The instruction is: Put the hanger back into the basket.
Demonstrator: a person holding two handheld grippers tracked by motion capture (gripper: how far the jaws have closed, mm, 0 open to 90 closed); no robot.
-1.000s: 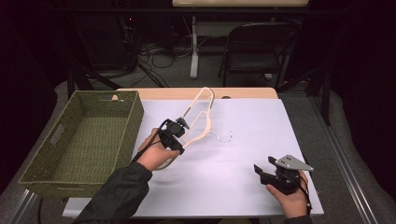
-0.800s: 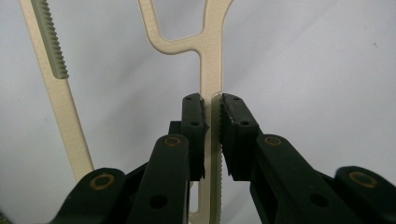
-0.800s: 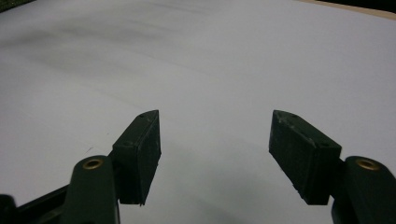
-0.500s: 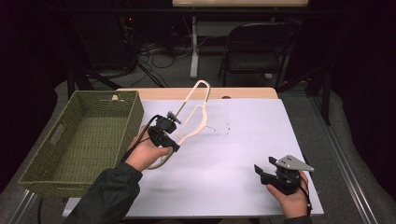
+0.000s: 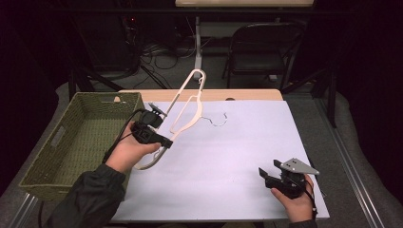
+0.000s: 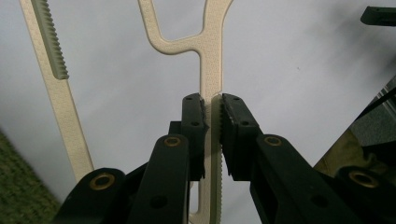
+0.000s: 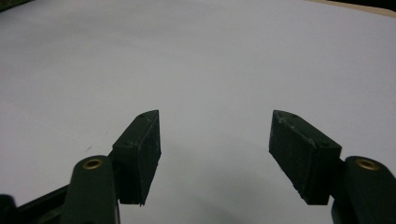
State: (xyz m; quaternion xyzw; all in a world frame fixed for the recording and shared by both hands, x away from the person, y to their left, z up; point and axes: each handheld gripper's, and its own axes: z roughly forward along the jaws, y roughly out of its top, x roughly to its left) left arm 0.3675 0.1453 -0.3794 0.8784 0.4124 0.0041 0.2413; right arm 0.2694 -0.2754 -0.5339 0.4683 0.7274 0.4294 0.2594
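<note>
Left tongs lifting a cream hanger while the right tongs are resting open on the bench.

Nearest, the right tongs [image 5: 272,176] are sitting low over the white bench [image 5: 247,142], jaws spread wide and holding nothing. Beyond them and off toward the basket, the left tongs [image 5: 164,141] are clamping a flat bar of the plastic hanger [image 5: 186,107], which is tilting up and away from them, clear of the bench at its far end. The woven basket [image 5: 71,142] is lying just beside those tongs. The hanger is looking light, stiff and thin; its ribbed strip should be giving grip, and I'd judge holding a straight bar near the middle safest against swinging.
</note>
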